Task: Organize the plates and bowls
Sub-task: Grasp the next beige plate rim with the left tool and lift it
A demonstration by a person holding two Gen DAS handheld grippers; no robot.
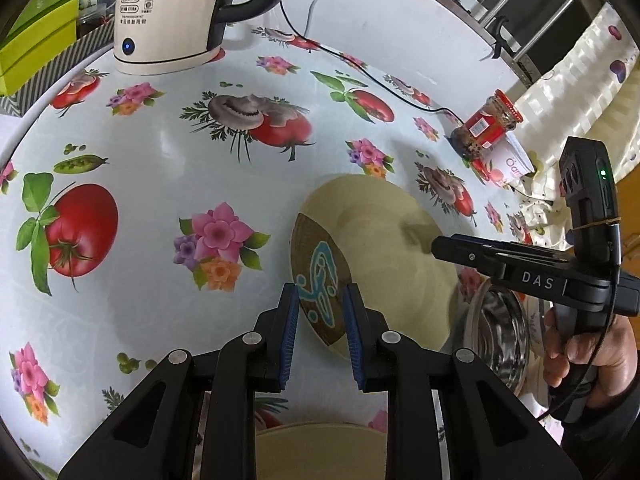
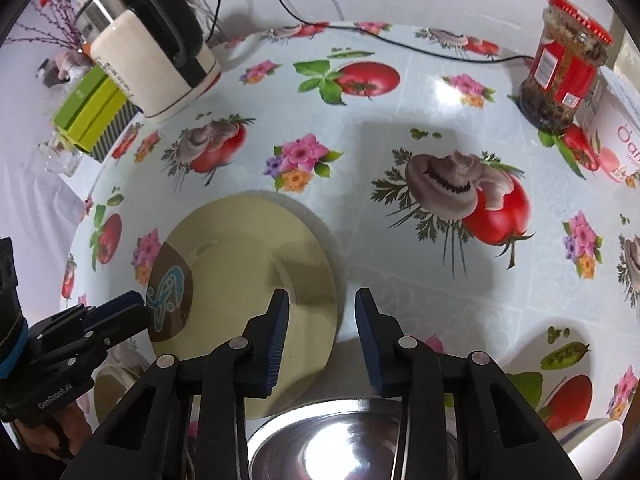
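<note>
Risking a tip or slide: cream plate (image 1: 384, 240) flat on counter (image 1: 160, 208), its patterned edge between the empty, parted left tool (image 1: 320, 300); right tool (image 2: 322, 304) gaping, empty, above steel bowl (image 2: 344, 440).

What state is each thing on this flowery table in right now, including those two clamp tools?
Cream plate: flat on the table, empty.
Steel bowl: upright, empty.
Kettle: upright, blue light on.
Jar: upright, red lid on.
Left gripper: open over the plate's rim.
Right gripper: open, holding nothing.
</note>
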